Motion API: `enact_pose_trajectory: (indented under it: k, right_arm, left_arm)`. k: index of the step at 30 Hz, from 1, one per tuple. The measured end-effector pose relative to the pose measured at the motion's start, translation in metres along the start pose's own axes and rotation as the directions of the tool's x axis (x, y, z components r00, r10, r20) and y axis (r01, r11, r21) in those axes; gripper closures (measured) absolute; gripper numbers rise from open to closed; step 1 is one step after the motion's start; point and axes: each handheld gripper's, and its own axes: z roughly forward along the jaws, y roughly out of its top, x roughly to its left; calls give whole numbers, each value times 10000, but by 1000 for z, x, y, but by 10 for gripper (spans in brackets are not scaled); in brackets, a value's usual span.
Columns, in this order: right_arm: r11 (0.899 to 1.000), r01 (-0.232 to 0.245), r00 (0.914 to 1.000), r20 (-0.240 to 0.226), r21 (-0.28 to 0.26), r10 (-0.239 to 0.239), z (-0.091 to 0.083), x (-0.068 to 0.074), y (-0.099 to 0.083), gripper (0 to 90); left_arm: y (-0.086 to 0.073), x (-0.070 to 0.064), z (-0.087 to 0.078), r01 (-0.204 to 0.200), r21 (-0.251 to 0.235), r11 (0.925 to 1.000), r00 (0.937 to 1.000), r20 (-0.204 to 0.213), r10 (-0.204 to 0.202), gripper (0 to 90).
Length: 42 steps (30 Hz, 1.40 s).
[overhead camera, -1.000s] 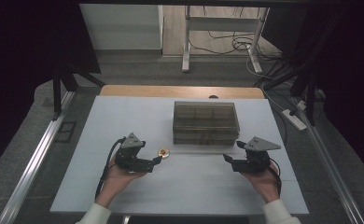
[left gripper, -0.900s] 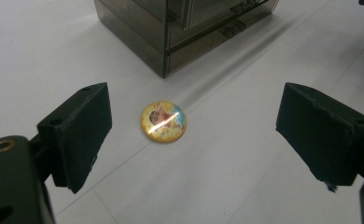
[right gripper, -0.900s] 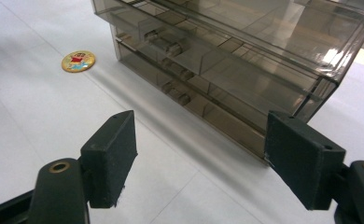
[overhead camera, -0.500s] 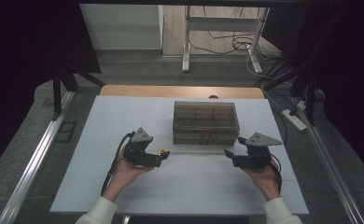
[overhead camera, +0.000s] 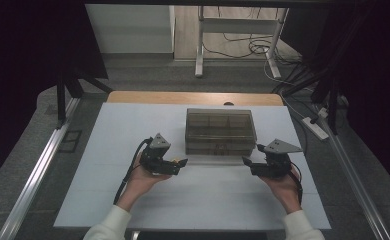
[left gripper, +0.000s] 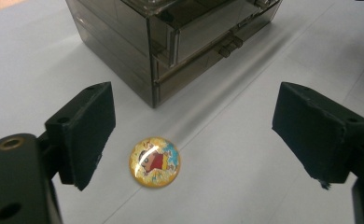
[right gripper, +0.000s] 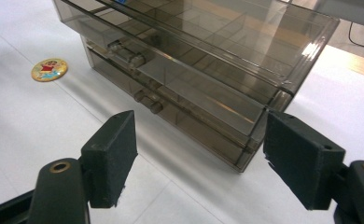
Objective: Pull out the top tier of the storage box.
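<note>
A round yellow badge (left gripper: 154, 162) with a cartoon figure lies flat on the white table (overhead camera: 213, 200), just off the front left corner of a smoky clear plastic drawer box (overhead camera: 220, 131). My left gripper (left gripper: 196, 121) is open, its jaws standing on either side of the badge without touching it. In the high view the left gripper (overhead camera: 181, 164) covers most of the badge. My right gripper (overhead camera: 248, 163) is open and empty near the box's front right corner. In the right gripper view, the gripper (right gripper: 201, 149) faces the box (right gripper: 194, 60) and its drawer handles (right gripper: 147, 100), with the badge (right gripper: 49, 69) far left.
The drawer box (left gripper: 171, 37) stands mid-table with its drawers shut. A wooden strip (overhead camera: 193, 98) runs along the table's far edge. Metal rails (overhead camera: 38, 170) flank the table, and a power strip with cables (overhead camera: 315, 127) lies on the floor at the right.
My left gripper has moved right and forward across the table until its open jaws straddle the badge. The right gripper has shifted slightly.
</note>
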Motion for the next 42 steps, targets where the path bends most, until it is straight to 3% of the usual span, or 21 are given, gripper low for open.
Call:
enact_pose_trajectory:
  k: [7,25,34,42]
  right_arm:
    - [9997,-251,9996,95,79,250,3,-8,-1,261]
    - [9991,-351,9990,290,232,345,9,-18,2,284]
    - [9987,-421,9983,406,291,409,11,-24,2,338]
    - [9986,-450,9981,426,284,438,13,-28,2,404]
  left_arm:
    - [5,0,9,98,51,9999,10000,-22,-98,173]
    - [13,-1,26,-78,127,9999,9998,-180,81,221]
    - [16,-2,29,-173,59,9998,9983,-562,176,336]
    - [15,0,30,-137,44,9999,9983,-569,140,473]
